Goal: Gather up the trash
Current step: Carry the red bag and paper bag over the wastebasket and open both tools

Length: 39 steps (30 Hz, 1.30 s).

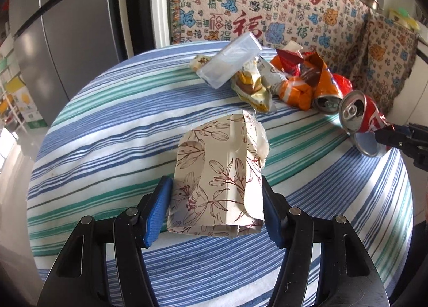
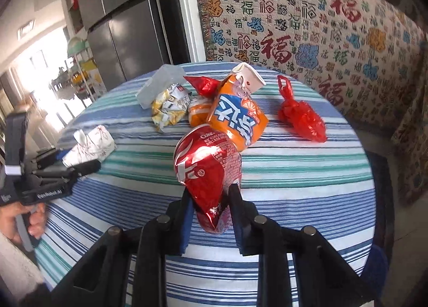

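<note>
My left gripper point(image 1: 216, 194) is shut on a cream floral paper box point(image 1: 216, 173) with a tissue poking from its top, held above the round striped table point(image 1: 107, 130). It also shows in the right wrist view point(image 2: 88, 146). My right gripper point(image 2: 208, 200) is shut on a crushed red Coke can point(image 2: 206, 170), held above the table; the can also shows at the right of the left wrist view point(image 1: 358, 117). At the table's far side lie an orange carton point(image 2: 238, 117), a yellow wrapper point(image 2: 168, 109), a clear plastic box point(image 1: 227, 61) and a red plastic bag point(image 2: 302, 117).
A patterned cloth point(image 1: 281, 5) covers a sofa behind the table. A grey fridge point(image 2: 120, 21) stands at the back left. Another crushed can point(image 1: 329, 96) lies among orange wrappers point(image 1: 297, 85).
</note>
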Tool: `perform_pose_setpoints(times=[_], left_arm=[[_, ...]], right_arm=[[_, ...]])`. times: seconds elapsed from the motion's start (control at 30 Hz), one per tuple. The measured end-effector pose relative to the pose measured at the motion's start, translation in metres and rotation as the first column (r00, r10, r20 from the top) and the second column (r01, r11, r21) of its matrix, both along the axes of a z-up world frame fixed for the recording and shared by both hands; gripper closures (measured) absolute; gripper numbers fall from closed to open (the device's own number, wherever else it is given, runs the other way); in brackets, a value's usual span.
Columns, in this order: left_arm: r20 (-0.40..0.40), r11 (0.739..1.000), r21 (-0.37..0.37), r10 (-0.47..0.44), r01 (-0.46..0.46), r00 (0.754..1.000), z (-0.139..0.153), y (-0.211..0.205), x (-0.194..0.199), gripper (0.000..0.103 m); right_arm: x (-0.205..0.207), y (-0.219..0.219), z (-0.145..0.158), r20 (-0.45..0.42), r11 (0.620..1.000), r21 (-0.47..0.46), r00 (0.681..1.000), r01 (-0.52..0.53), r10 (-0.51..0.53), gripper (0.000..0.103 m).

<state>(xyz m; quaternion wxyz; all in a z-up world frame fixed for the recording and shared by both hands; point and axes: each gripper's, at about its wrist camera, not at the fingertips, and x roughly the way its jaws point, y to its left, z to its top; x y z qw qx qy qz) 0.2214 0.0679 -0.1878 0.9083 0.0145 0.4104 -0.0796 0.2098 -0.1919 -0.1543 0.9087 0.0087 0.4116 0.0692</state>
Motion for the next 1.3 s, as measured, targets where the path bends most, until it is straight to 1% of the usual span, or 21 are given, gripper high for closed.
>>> perform_pose_setpoints(times=[0.07, 0.17, 0.23, 0.27, 0.3, 0.4, 0.57, 0.73, 0.9, 1.07, 1.17, 1.3], left_arm=[[-0.003, 1.000, 0.004, -0.008, 0.008, 1.000, -0.002, -0.003, 0.001, 0.039], [-0.004, 1.000, 0.009, -0.017, 0.017, 1.000, -0.002, -0.008, 0.002, 0.039], [-0.007, 1.000, 0.006, -0.018, 0.018, 1.000, -0.002, -0.010, 0.002, 0.039], [-0.008, 1.000, 0.005, -0.019, 0.019, 1.000, -0.002, -0.010, 0.002, 0.039], [-0.008, 1.000, 0.004, -0.020, 0.020, 1.000, -0.002, -0.011, 0.003, 0.039], [-0.007, 1.000, 0.001, -0.027, 0.027, 1.000, -0.002, -0.010, 0.002, 0.039], [0.013, 0.998, -0.032, -0.052, 0.052, 0.999, 0.008, -0.013, -0.002, 0.039], [0.018, 0.996, -0.049, -0.079, 0.079, 0.997, 0.012, -0.026, -0.006, 0.039], [0.021, 0.991, -0.073, -0.115, 0.116, 0.993, 0.017, -0.046, -0.009, 0.039], [0.027, 0.983, -0.081, -0.162, 0.164, 0.986, 0.023, -0.073, -0.012, 0.039], [0.027, 0.979, -0.096, -0.178, 0.180, 0.984, 0.027, -0.083, -0.012, 0.039], [0.021, 0.976, -0.097, -0.193, 0.194, 0.981, 0.028, -0.096, -0.014, 0.039]], right_arm=[[0.001, 0.001, -0.002, 0.003, 0.999, -0.036, 1.000, 0.006, -0.006, 0.076], [0.006, 0.000, -0.005, 0.012, 0.997, -0.065, 1.000, 0.027, -0.027, 0.075], [0.010, -0.004, -0.007, 0.009, 0.996, -0.069, 0.999, 0.050, -0.049, 0.073], [0.012, -0.006, -0.010, -0.011, 0.996, -0.072, 0.998, 0.061, -0.062, 0.071], [0.012, -0.009, -0.014, -0.026, 0.995, -0.067, 0.997, 0.068, -0.070, 0.072], [0.011, -0.015, -0.011, -0.030, 0.995, -0.035, 0.995, 0.091, -0.092, 0.073], [0.000, -0.026, 0.002, -0.002, 0.993, 0.064, 0.995, 0.099, -0.099, 0.075], [-0.012, -0.034, 0.010, 0.009, 0.990, 0.096, 0.994, 0.105, -0.107, 0.075], [-0.026, -0.039, 0.023, 0.042, 0.992, 0.093, 0.995, 0.089, -0.093, 0.076], [-0.033, -0.048, 0.023, 0.036, 0.990, 0.100, 0.994, 0.102, -0.106, 0.076], [-0.039, -0.052, 0.028, 0.050, 0.990, 0.100, 0.993, 0.104, -0.110, 0.076], [-0.046, -0.059, 0.029, 0.053, 0.988, 0.097, 0.991, 0.116, -0.122, 0.076]])
